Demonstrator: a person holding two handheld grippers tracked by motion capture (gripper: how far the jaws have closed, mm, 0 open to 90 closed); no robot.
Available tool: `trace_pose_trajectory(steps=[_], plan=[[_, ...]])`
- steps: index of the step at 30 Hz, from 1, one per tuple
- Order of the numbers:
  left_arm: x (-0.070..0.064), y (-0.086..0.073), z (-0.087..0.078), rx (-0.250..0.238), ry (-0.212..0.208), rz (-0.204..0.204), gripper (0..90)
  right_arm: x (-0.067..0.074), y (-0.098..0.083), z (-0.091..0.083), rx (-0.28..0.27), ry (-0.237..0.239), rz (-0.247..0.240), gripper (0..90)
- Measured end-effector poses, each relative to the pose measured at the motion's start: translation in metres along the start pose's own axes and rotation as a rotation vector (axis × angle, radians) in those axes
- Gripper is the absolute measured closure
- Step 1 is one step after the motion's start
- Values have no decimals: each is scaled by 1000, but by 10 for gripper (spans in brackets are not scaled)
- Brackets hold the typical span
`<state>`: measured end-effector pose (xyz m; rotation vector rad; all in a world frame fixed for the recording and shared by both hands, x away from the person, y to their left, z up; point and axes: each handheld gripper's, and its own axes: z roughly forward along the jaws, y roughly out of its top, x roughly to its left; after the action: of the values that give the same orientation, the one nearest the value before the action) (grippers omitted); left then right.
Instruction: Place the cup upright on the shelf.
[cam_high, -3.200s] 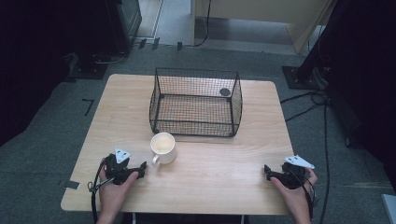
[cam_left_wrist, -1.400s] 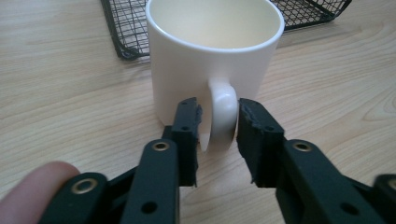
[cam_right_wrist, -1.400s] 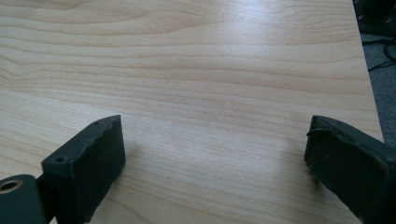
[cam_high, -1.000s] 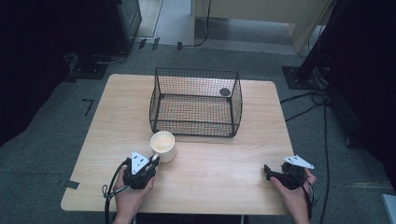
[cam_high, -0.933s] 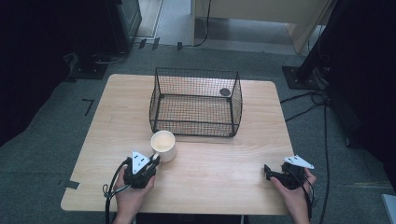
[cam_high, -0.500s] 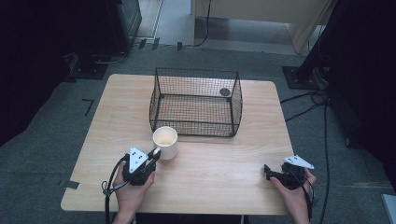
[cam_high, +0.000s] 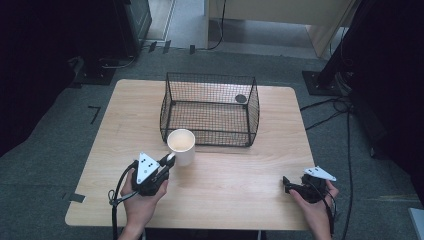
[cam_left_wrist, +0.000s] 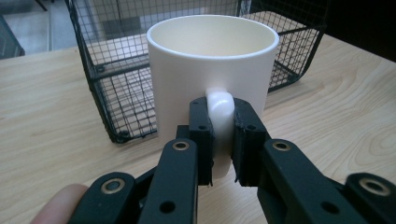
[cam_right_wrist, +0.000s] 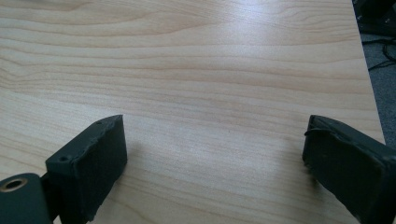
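A cream mug (cam_high: 181, 145) (cam_left_wrist: 212, 70) stands upright just in front of the black wire basket (cam_high: 210, 107). My left gripper (cam_high: 167, 162) (cam_left_wrist: 222, 140) is shut on the mug's handle (cam_left_wrist: 219, 112), its two black jaws pressing it from both sides. Whether the mug's base touches the table, I cannot tell. My right gripper (cam_high: 286, 182) (cam_right_wrist: 212, 154) rests at the table's front right, open, with bare wood between its jaws.
The wire basket (cam_left_wrist: 116, 79) sits at the table's middle back, with a small dark round object (cam_high: 241, 98) at its far right corner. The wooden table (cam_high: 250, 170) has free room left and right of the basket. Cables lie on the floor to the right.
My left gripper came in from the left, closed on the mug's handle, and carried the mug a little forward and right toward the basket. The right gripper has stayed still.
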<state>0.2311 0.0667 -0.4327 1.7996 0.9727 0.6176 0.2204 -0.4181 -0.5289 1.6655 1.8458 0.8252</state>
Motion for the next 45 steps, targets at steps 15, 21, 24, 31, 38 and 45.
trace_pose_trajectory(steps=[15, 21, 24, 31, 38, 45], plan=[[-7, 35, 8, -24, -43, 35, 815, 0, 0, 0, 0, 0, 0, 60], [-8, 49, 14, -35, -58, 49, 815, 0, 0, 0, 0, 0, -1, 60], [-6, 56, 17, -45, -56, 52, 815, 0, 0, 0, 0, 0, 0, 60], [-2, 67, 28, -57, -52, 42, 815, 0, 0, 0, 0, 1, 1, 60], [2, 73, 41, -54, -34, 49, 815, 0, 0, 0, 0, 1, 3, 60], [6, 79, 59, -54, -17, 38, 815, 0, 0, 0, -2, 1, 1, 60]])
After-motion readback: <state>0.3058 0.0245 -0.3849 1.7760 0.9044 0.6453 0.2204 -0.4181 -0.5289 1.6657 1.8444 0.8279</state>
